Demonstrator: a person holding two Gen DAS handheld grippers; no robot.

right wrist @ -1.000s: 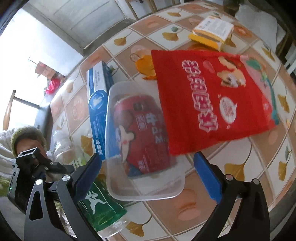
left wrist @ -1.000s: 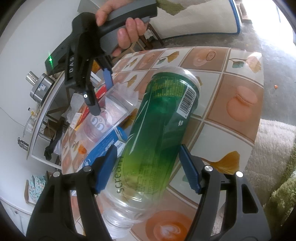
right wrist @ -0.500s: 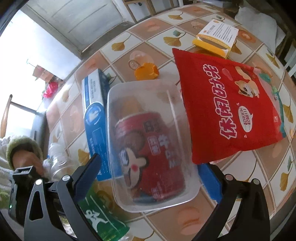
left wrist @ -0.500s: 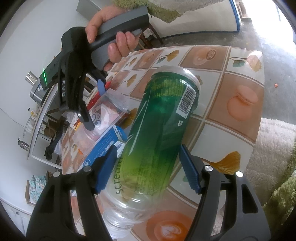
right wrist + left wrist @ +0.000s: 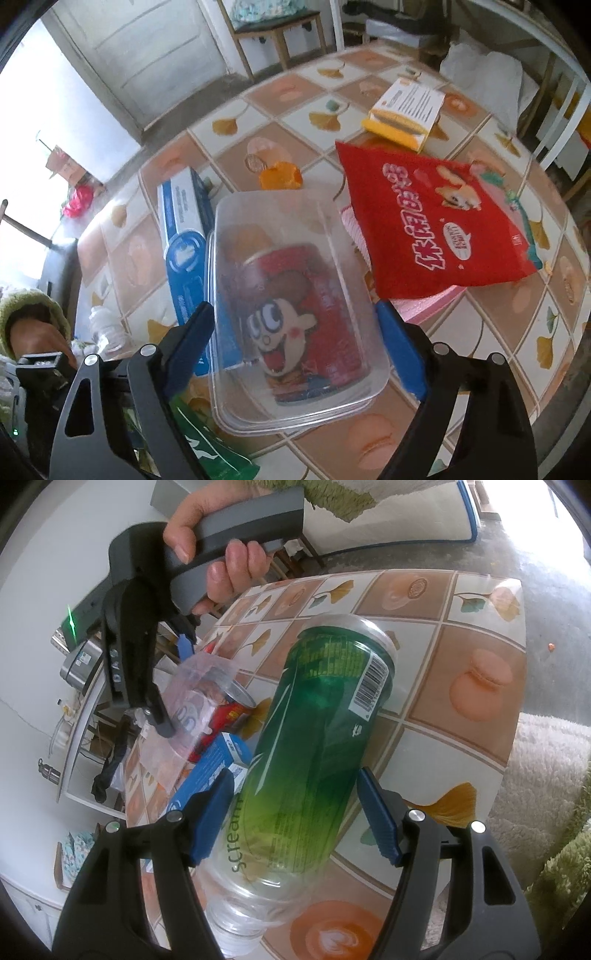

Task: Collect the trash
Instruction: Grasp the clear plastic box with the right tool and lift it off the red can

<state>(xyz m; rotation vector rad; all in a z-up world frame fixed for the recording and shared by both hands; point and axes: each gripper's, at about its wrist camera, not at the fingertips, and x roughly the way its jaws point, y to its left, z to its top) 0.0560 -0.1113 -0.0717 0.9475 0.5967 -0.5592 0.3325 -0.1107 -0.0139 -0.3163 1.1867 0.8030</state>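
My left gripper (image 5: 295,812) straddles a green-labelled plastic bottle (image 5: 317,746) lying on the tiled table; its blue pads (image 5: 376,827) stand just off the bottle's sides. My right gripper (image 5: 295,343) is shut on a clear plastic container (image 5: 291,295) and holds it above the table; a red cartoon can (image 5: 295,314) shows through it. In the left wrist view the right gripper (image 5: 181,686) holds the container (image 5: 188,709) up over the red can (image 5: 232,712). The bottle's green label (image 5: 210,458) shows at the lower left of the right wrist view.
A blue carton (image 5: 181,236) lies left of the container. A red snack bag (image 5: 439,225) lies to the right over something pink (image 5: 424,302). An orange peel (image 5: 280,177) and a yellow-white box (image 5: 406,110) lie farther back. The table edge (image 5: 513,709) borders a fluffy rug.
My right gripper closed on the clear container and lifted it off the table, rising and tilting. My left gripper and the green bottle have stayed still.
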